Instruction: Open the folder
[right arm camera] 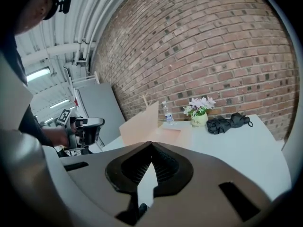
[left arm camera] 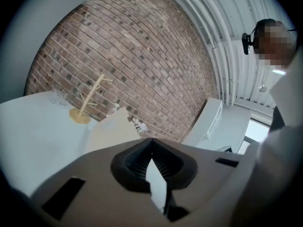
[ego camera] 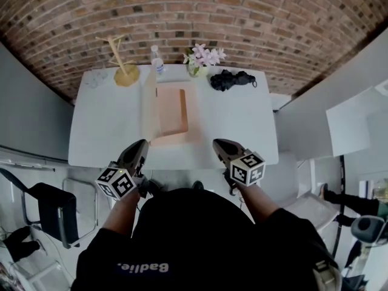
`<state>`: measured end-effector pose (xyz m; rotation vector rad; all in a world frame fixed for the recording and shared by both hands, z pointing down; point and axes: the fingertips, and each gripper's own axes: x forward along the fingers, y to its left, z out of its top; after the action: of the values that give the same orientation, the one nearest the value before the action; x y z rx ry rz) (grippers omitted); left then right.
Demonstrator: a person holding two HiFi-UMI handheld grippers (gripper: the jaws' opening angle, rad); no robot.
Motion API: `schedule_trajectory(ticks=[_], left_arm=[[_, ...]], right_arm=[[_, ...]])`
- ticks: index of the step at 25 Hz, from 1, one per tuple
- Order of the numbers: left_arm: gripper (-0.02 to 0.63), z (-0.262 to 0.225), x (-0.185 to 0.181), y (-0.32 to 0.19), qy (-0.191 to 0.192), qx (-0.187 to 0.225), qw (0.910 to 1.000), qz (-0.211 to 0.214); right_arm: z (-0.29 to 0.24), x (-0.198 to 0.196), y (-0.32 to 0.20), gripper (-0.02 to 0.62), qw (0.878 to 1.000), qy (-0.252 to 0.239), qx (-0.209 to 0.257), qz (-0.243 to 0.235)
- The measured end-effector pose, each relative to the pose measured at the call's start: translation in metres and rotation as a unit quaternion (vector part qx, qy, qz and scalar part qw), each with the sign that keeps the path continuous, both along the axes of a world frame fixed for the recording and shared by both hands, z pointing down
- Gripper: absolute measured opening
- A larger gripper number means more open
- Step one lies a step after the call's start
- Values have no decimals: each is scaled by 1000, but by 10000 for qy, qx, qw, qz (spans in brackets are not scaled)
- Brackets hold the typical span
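At the far left of the white table stands a wooden branch stand. Nearer the person, the left gripper hangs over the table's near edge. Its jaws are pressed together with nothing between them.

The folder lies mid-table, between the two grippers and further back than both, and neither gripper touches it. It is peach-coloured. Its left cover is raised steeply from the flat half, so it looks at least partly open already.

Just behind the folder are a water bottle and a pot of pink flowers.

The right gripper is also at the near edge, with its jaws together and empty. A black folded umbrella lies at the back right.

The folder looks like thin, stiff card. It is probably light and smooth, and likely to slide on the bare tabletop (nothing is weighing it down). The best hold is probably a pinch on the raised cover's free edge, well away from the spine. The other gripper could press down on the flat half to keep it in place. Too hard a squeeze could crease the card.
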<state>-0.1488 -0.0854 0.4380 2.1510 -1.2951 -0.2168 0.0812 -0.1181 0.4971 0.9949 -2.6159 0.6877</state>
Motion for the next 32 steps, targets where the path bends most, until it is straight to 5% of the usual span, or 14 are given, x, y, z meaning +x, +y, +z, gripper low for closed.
schedule_trajectory(ticks=[6, 10, 32], left_arm=[[3, -68, 40, 9, -220, 622, 9965, 515], [3, -90, 59, 13, 5, 803, 9948, 622], [3, -67, 107, 30, -452, 722, 9879, 1297]], right_arm=[[-76, -23, 16, 28, 9963, -436, 607, -429], [-103, -42, 27, 28, 9925, -722, 695, -704], [-105, -71, 56, 28, 9850, -689, 923, -1284]])
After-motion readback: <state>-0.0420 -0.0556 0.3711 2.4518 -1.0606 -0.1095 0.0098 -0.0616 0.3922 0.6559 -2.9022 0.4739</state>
